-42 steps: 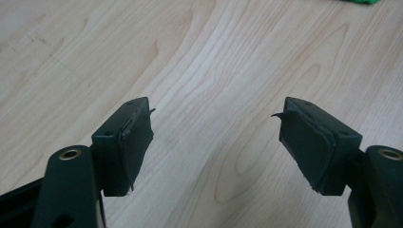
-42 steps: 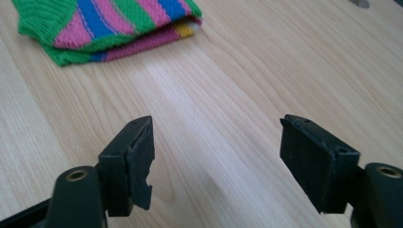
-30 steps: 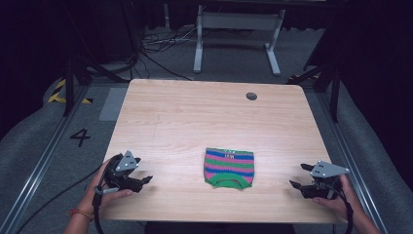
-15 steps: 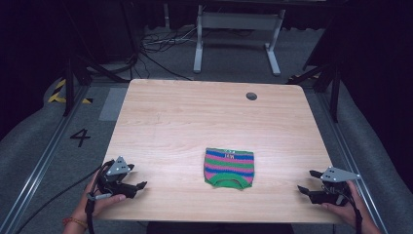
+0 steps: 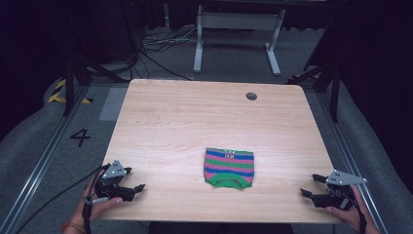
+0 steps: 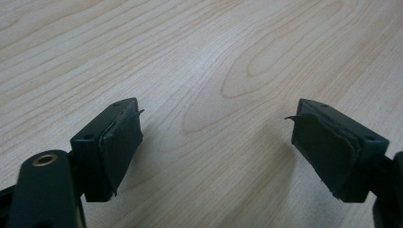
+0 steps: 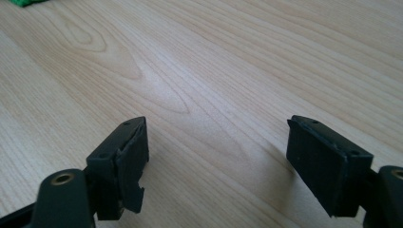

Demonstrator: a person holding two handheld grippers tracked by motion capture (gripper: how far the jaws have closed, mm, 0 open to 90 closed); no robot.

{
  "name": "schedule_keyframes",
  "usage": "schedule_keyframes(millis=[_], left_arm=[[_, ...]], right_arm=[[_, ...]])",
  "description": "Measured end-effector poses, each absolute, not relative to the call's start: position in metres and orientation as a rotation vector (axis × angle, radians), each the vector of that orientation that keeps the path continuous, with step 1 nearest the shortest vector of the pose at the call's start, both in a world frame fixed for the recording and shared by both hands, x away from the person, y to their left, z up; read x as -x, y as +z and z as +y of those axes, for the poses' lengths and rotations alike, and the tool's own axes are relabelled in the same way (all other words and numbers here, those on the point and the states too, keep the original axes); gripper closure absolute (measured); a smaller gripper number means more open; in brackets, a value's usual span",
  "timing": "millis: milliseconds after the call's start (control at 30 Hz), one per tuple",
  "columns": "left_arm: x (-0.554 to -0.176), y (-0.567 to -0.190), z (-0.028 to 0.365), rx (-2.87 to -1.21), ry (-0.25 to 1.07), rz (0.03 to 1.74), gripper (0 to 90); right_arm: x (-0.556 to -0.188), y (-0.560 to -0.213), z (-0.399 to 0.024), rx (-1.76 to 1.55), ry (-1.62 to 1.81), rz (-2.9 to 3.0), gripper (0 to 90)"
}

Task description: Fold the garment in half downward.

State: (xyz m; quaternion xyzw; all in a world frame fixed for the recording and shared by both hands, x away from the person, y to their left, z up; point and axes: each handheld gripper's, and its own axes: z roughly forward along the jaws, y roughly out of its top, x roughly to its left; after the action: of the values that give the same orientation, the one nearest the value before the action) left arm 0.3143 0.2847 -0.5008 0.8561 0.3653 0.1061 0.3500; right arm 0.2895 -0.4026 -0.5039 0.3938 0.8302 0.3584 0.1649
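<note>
Both my hands have dropped back to the bottom corners since the earlier frame; the sock has stayed put.

The left gripper [image 5: 134, 188] sits at lower left with its jaws just opened wider and nothing between them; the right gripper [image 5: 311, 185] at lower right is spread wide too, empty. The folded striped sock [image 5: 229, 167] lies flat, lower centre of the table [image 5: 195, 117], well apart from both. I judge the fold finished; if more remains, I'd bring both grippers in toward the sock.
</note>
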Motion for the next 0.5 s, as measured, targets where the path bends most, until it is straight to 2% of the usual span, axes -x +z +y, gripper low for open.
schedule_keyframes(millis=[100, 500], left_arm=[[-0.3131, -0.5012, 0.2819, -2.233, 0.321, 0.960, 16.7], [-0.3120, -0.5014, 0.2805, -2.229, 0.333, 0.980, 15.3]], right_arm=[[-0.2903, -0.5046, -0.4035, -1.140, 1.035, 2.374, 21.6], [-0.2902, -0.5048, -0.4032, -1.140, 1.033, 2.375, 20.8]])
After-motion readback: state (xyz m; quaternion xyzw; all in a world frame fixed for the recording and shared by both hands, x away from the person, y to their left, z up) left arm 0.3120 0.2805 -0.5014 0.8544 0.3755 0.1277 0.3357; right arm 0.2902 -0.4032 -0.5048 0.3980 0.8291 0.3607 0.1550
